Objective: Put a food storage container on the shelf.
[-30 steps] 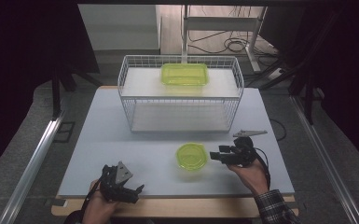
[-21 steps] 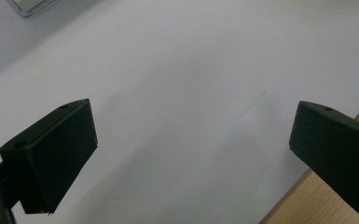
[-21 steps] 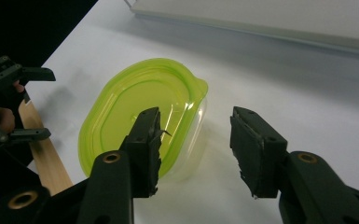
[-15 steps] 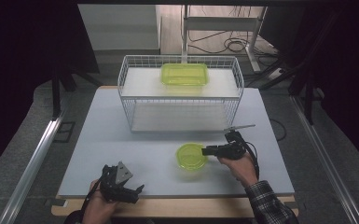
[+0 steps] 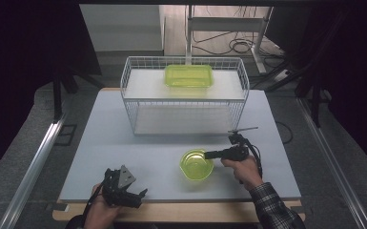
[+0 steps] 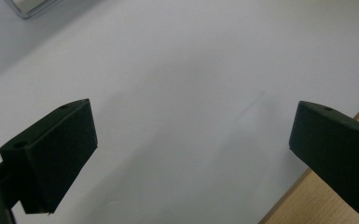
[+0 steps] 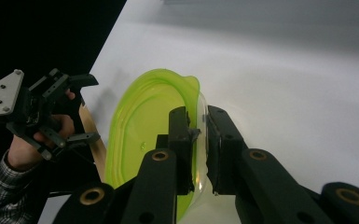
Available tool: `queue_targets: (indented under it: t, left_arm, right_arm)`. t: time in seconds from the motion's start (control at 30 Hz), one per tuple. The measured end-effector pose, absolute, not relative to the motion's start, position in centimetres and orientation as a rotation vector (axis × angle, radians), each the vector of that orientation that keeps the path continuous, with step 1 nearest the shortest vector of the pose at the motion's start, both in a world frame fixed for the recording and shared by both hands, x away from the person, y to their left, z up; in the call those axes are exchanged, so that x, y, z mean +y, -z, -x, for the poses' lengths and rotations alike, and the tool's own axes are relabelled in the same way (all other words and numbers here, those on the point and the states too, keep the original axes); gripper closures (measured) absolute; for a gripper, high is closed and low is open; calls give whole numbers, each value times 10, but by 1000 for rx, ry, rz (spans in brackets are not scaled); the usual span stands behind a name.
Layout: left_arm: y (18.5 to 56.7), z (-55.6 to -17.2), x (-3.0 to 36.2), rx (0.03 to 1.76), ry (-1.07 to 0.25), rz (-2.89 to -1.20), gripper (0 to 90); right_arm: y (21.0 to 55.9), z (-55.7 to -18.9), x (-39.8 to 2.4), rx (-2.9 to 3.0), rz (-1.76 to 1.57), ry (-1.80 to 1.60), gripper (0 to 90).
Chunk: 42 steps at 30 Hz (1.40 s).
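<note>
Our right hand-held gripper (image 7: 198,140) has just been closing and now pinches the right rim of the green bowl (image 5: 196,164) near the table's (image 5: 124,143) near edge; our left hand-held gripper (image 6: 191,144) gapes wide.

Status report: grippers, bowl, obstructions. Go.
Right gripper jaws just closing, now clamped on the bowl rim. Left gripper open, idle at the table edge. Bowl upright, path to wire rack clear.

Left gripper (image 6: 191,154) hovering over white table (image 6: 191,70), jaws gaping wide, nothing between; wooden edge (image 6: 307,200) showing at lower right.
</note>
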<state>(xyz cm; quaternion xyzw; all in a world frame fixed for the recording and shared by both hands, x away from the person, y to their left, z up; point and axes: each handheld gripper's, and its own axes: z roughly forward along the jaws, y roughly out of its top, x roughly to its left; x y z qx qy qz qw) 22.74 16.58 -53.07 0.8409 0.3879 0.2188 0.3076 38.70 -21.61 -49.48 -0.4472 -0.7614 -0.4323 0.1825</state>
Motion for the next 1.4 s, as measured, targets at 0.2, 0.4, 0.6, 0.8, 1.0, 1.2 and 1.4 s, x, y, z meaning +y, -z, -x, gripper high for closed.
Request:
queue_targets:
  t: [0.2, 0.4, 0.6, 0.8, 1.0, 1.2, 1.4]
  left_arm:
    - [531, -227, 166, 1026, -582, -2221, 5]
    - [530, -227, 167, 1028, -583, -2216, 5]
    - [530, -227, 167, 1035, -580, -2208, 5]
    - [530, -227, 167, 1033, -578, -2209, 5]
    - [530, -227, 167, 1032, -578, -2210, 5]
    - [530, -227, 167, 1030, -578, -2211, 5]
    - [530, -227, 167, 1028, -579, -2215, 5]
  right_arm:
    - [486, -387, -216, -2154, 1269, 1250, 810]
    - [471, -388, -216, -2137, 1255, 1304, 811]
    - [452, -390, -215, -2125, 1246, 1358, 811]
    - [436, -393, -216, -2105, 1239, 1398, 811]
    - [420, -396, -217, -2097, 1239, 1435, 812]
    - [405, -399, -217, -2102, 1234, 1466, 812]
    - [396, -403, -213, -2091, 1226, 1487, 812]
